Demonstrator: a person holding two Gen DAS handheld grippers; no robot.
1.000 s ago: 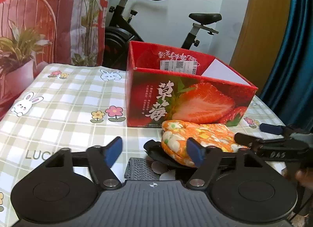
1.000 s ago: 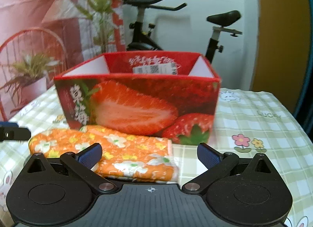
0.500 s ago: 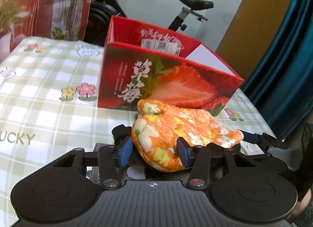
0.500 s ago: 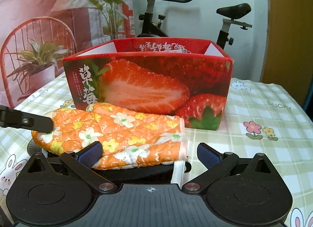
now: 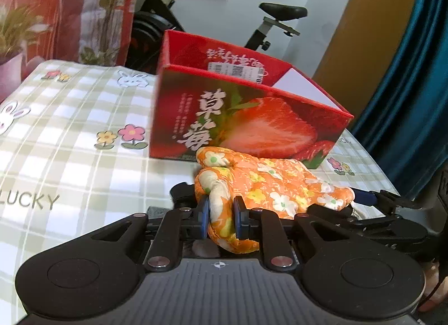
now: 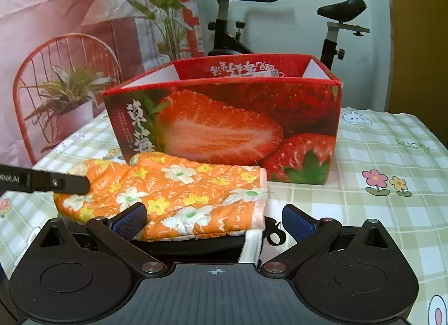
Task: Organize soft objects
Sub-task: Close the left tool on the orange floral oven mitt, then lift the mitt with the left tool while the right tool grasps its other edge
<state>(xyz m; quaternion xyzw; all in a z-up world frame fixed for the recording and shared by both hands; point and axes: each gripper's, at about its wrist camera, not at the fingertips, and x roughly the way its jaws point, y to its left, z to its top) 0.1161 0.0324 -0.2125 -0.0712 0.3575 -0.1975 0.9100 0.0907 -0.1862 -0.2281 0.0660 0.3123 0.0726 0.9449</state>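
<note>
1. Blue-padded left gripper (image 5: 221, 219): jaws nearly together and closing, pads pressed on the fingertip end of the orange floral oven mitt (image 5: 268, 185), whose quilted fabric bunches between them.
2. Right gripper (image 6: 215, 220): jaws spread wide, holding nothing. The mitt's cuff end lies between and just ahead of its pads, without visible contact (its white hanging loop (image 6: 253, 244) trails toward the camera).
3. Oven mitt: lies flat along the front of the box, thumb toward the box wall, resting partly on a dark object (image 5: 182, 192) that I cannot identify. In the right wrist view the left gripper's black finger (image 6: 70, 183) reaches in at the mitt's far end.
4. Strawberry-print cardboard box (image 6: 224, 126): open-topped, upright on the table just behind the mitt. No soft item shows inside, though its floor is hidden.
5. Checked tablecloth (image 5: 70, 140): bunny and flower motifs, covering the table under everything.
6. Background: exercise bike (image 6: 238, 17), red wire chair (image 6: 64, 51) holding a potted plant.
7. Progress, as judged: early. One end of the mitt is gripped; the cuff end is not yet taken. Lifting it and placing it, most likely in the box, is left.
</note>
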